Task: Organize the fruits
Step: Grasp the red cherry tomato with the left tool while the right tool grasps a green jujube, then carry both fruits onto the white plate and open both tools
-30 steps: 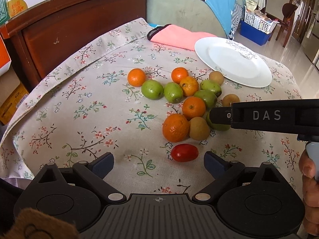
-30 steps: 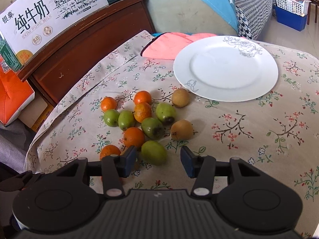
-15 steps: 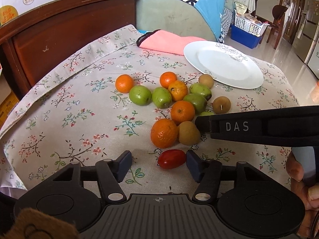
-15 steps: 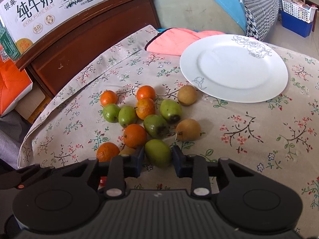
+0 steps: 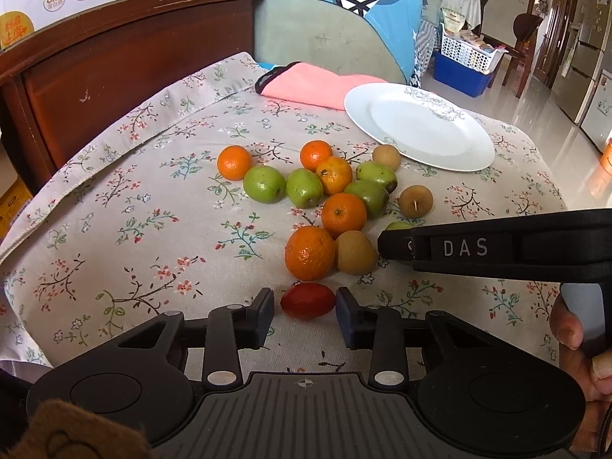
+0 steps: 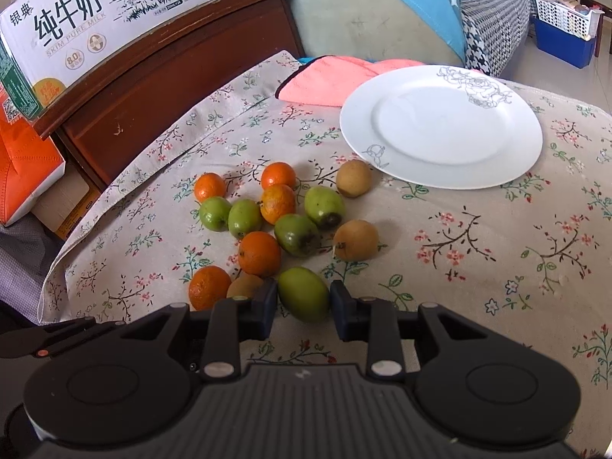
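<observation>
A cluster of oranges, green fruits and brown fruits lies on the floral tablecloth, with a white plate behind it to the right. My left gripper has its jaws closed around a small red tomato on the cloth. My right gripper has its jaws pressed against a green fruit at the near edge of the cluster. The right gripper's arm crosses the left wrist view and hides most of that green fruit.
A pink cloth lies behind the plate. A dark wooden headboard with a milk carton box on top borders the table's left and back. A padded seat with blue cloth stands behind.
Both grippers have moved forward and narrowed their jaws: the left around the red tomato, the right around the green fruit.
</observation>
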Action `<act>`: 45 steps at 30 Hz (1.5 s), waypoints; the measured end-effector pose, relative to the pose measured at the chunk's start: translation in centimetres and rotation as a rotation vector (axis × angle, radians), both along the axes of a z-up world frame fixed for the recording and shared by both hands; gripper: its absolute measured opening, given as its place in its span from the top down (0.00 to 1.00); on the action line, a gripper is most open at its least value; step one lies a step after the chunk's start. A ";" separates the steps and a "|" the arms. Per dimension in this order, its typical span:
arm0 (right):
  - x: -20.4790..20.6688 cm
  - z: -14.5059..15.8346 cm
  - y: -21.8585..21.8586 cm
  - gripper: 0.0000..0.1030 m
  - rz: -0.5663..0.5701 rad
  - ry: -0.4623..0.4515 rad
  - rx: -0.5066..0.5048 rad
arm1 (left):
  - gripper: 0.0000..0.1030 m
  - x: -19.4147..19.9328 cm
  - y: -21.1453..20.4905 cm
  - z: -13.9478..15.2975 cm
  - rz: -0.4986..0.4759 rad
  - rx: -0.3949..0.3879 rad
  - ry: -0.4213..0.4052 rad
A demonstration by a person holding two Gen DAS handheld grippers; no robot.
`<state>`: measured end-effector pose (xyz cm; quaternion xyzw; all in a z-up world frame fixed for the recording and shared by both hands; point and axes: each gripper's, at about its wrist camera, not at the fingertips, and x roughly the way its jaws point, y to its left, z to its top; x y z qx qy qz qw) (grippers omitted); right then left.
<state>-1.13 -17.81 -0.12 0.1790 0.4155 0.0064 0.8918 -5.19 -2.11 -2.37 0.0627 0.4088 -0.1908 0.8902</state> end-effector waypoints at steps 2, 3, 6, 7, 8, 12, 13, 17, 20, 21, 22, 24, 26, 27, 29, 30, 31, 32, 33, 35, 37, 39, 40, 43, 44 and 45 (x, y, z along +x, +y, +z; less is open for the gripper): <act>0.0 0.0 0.0 0.70 0.001 -0.002 -0.002 | 0.67 -0.1 -0.1 0.0 -0.006 0.006 -0.006; 0.0 0.0 0.0 0.70 0.002 -0.001 -0.002 | 0.67 -0.2 -0.1 -0.1 -0.010 0.009 -0.010; 0.0 0.0 0.1 0.70 0.006 -0.001 -0.005 | 0.69 -0.3 0.0 -0.1 -0.022 0.010 -0.016; 0.0 0.0 0.1 0.70 0.006 -0.001 -0.005 | 0.70 -0.3 0.1 -0.1 -0.023 -0.001 -0.012; 0.0 0.0 0.1 0.70 0.005 0.000 -0.002 | 0.73 -0.3 0.2 0.0 -0.023 -0.013 -0.007; 0.0 0.0 0.0 0.71 0.000 0.002 -0.001 | 0.73 -0.3 0.5 0.0 -0.017 -0.032 0.000; -0.1 0.1 0.0 0.71 0.000 0.003 -0.003 | 0.73 -0.3 0.6 0.1 -0.017 -0.037 -0.001; -0.3 0.3 -0.3 0.71 -0.013 0.001 0.012 | 0.73 -0.6 0.6 0.6 -0.024 -0.051 -0.017; -0.6 0.7 -0.6 0.71 -0.018 -0.008 0.035 | 0.73 -0.8 0.5 1.2 -0.029 -0.063 -0.030; -0.7 1.0 -0.7 0.71 -0.019 -0.013 0.040 | 0.73 -0.8 0.5 1.5 -0.032 -0.067 -0.038; -0.9 1.3 -0.9 0.71 -0.019 -0.021 0.045 | 0.73 -0.9 0.4 1.8 -0.034 -0.072 -0.047; -1.1 2.1 -1.2 0.71 -0.023 -0.041 0.047 | 0.73 -0.8 0.4 2.4 -0.037 -0.084 -0.059; -1.2 2.9 -1.6 0.71 -0.031 -0.058 0.041 | 0.73 -0.5 0.3 3.1 -0.037 -0.091 -0.069; -1.2 3.3 -1.8 0.71 -0.037 -0.066 0.039 | 0.73 -0.3 0.2 3.4 -0.036 -0.097 -0.069; -1.2 4.0 -2.3 0.71 -0.047 -0.080 0.042 | 0.73 0.2 0.2 3.9 -0.033 -0.117 -0.062; -1.1 4.3 -2.5 0.71 -0.051 -0.085 0.043 | 0.73 0.6 0.1 4.2 -0.035 -0.123 -0.060; -1.1 4.6 -2.8 0.71 -0.053 -0.090 0.041 | 0.73 0.9 -0.1 4.4 -0.039 -0.126 -0.061; -1.1 5.0 -3.1 0.71 -0.053 -0.095 0.037 | 0.73 1.2 -0.3 4.6 -0.043 -0.125 -0.065; -1.1 5.3 -3.4 0.71 -0.052 -0.101 0.033 | 0.73 1.5 -0.4 4.8 -0.048 -0.123 -0.072; -1.0 5.9 -4.0 0.71 -0.052 -0.112 0.036 | 0.73 2.2 -0.9 5.3 -0.057 -0.121 -0.085; -0.9 6.3 -5.0 0.71 -0.060 -0.113 0.032 | 0.73 2.9 -1.3 5.7 -0.065 -0.125 -0.087; -0.6 6.4 -6.1 0.71 -0.080 -0.104 0.032 | 0.73 3.7 -1.8 5.9 -0.070 -0.137 -0.078; -0.4 6.4 -6.8 0.71 -0.097 -0.098 0.048 | 0.73 4.1 -2.0 6.0 -0.072 -0.144 -0.071; 0.1 5.8 -9.4 0.71 -0.164 -0.077 0.131 | 0.73 5.4 -2.8 6.2 -0.081 -0.170 -0.046; 0.3 5.6 -10.0 0.71 -0.183 -0.072 0.147 | 0.73 5.9 -3.2 6.2 -0.084 -0.177 -0.038; 0.5 5.4 -10.6 0.71 -0.201 -0.068 0.152 | 0.73 6.3 -3.6 6.2 -0.088 -0.179 -0.035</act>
